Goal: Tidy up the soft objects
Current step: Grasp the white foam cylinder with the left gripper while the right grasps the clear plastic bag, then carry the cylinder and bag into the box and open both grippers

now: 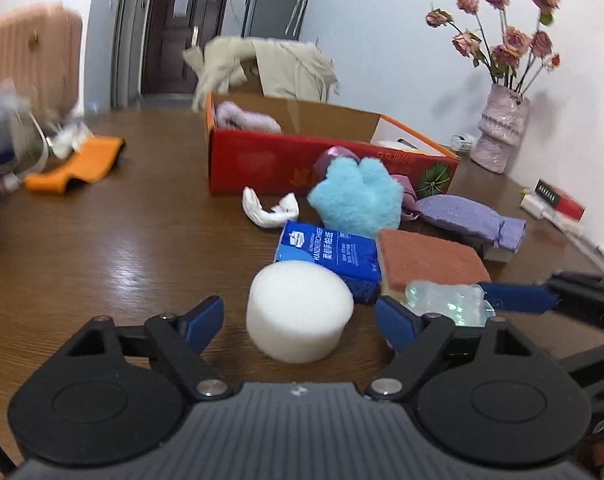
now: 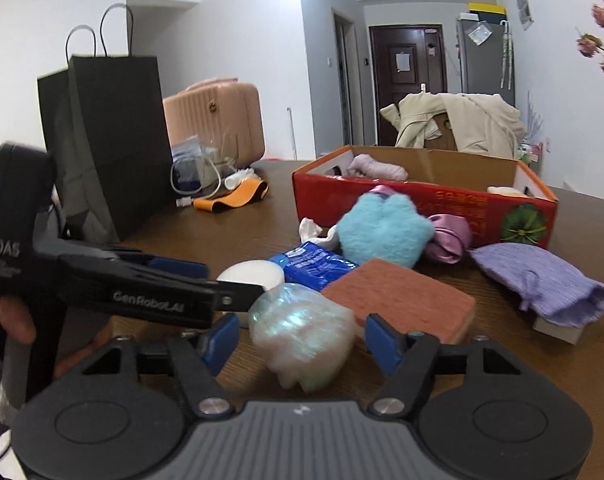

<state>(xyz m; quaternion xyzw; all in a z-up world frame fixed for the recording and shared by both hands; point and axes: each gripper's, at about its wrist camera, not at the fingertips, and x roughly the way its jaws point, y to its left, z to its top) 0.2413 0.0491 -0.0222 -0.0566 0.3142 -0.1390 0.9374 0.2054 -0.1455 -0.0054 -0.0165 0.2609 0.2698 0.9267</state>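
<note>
White sponge puck (image 1: 299, 312) between spread left tongs (image 1: 299, 322); iridescent blob (image 2: 302, 336) between spread right tongs (image 2: 302, 344).

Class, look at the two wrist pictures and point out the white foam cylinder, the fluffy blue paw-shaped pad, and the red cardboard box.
White foam cylinder (image 1: 297, 312), left wrist view, on its curved side.
Fluffy blue paw-shaped pad (image 2: 382, 232), right wrist view, on its middle.
Red cardboard box (image 1: 269, 168), left wrist view, on its front wall.
</note>
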